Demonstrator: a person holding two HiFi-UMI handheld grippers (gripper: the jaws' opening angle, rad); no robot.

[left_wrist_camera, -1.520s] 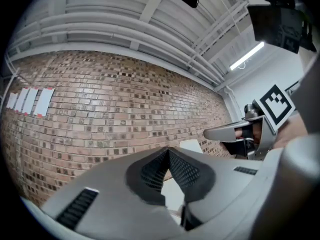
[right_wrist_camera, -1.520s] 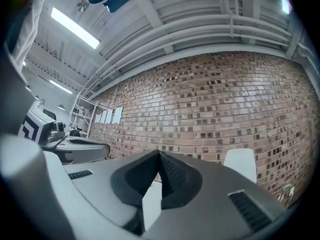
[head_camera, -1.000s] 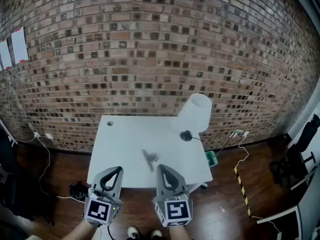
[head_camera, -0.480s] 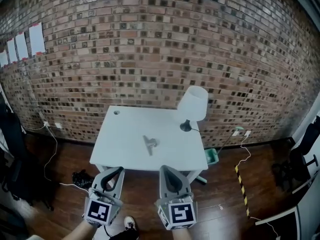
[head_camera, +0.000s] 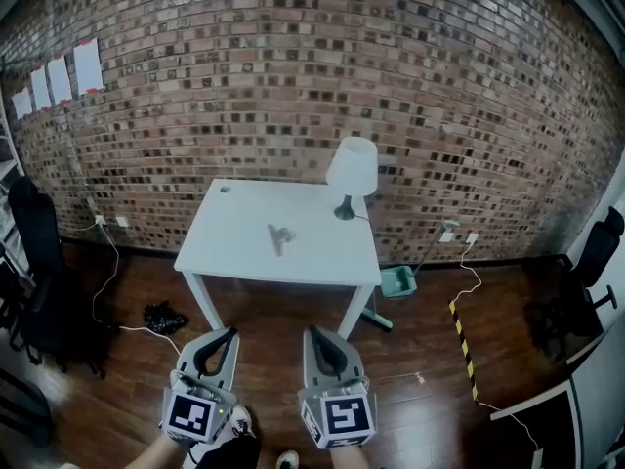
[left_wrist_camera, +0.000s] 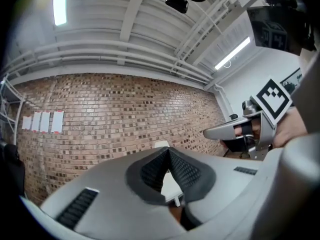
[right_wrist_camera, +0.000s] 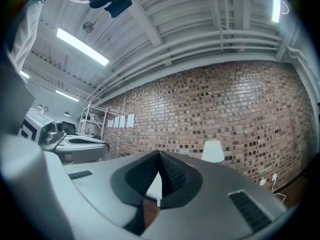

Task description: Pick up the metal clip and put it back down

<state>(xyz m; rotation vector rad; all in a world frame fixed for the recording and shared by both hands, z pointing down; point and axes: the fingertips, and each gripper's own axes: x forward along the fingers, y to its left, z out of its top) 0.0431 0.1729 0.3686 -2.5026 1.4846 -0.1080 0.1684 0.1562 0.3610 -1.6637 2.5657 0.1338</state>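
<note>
The metal clip (head_camera: 280, 234) lies mid-way across the white surface (head_camera: 234, 257), well apart from both claws. It looks small, stiff, light and probably slick, so I'd pinch across its handles. The left claw (head_camera: 221, 335) and right claw (head_camera: 314, 333) are both closed and empty, over the wooden floor (head_camera: 420, 350). A lamp (head_camera: 350, 169) stands at the far corner, with a brick wall (head_camera: 293, 86) behind.

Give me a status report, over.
Both shut, empty: left claw, right claw, short of the table. The metal clip lies on it. The lamp stands apart.
</note>
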